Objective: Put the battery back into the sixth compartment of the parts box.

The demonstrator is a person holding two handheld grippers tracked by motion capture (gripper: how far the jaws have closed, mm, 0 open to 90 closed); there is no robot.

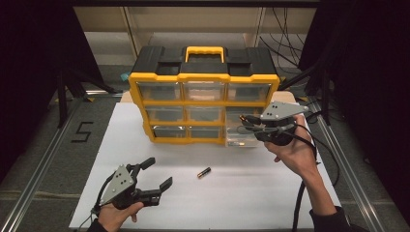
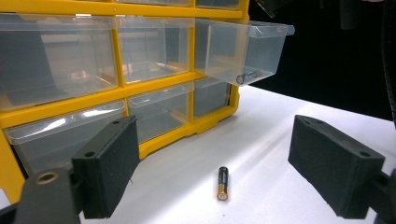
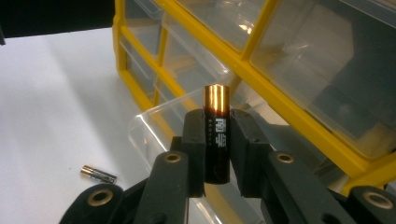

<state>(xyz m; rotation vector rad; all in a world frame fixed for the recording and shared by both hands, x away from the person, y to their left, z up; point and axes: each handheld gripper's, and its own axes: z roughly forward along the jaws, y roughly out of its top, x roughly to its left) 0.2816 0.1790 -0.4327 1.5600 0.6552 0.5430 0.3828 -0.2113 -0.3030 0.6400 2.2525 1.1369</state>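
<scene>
Now at the yellow drawer box (image 1: 203, 77): right gripper (image 3: 217, 140) clenched on a battery (image 3: 216, 135), held upright betw. the two pads, gold end up. Hovers right over the open clear drawer (image 3: 154, 121), pulled out at the box's low right corner, approx. 2 o'clock from table middle in the high view. From the left gripper view, looks like one battery already inside that drawer (image 2: 247, 77), lying flat at the front wall.

Second battery on table (image 1: 204, 172), lying flat on the white sheet (image 1: 241, 203), near the middle. Left gripper (image 1: 151, 175) released, jaws spread wide, nothing betw. them. Loose battery sits at approx. 2 o'clock from it in the high view, close by. In the left gripper view (image 2: 223, 183): straight ahead at 12 o'clock, betw. the two pads, long axis pointing away along the jaws, gold end nearer.

Left hand much nearer to it than right. Prob. next: drop the held one in the drawer, then pinch the loose one across its thin sides. Could roll if nudged.
</scene>
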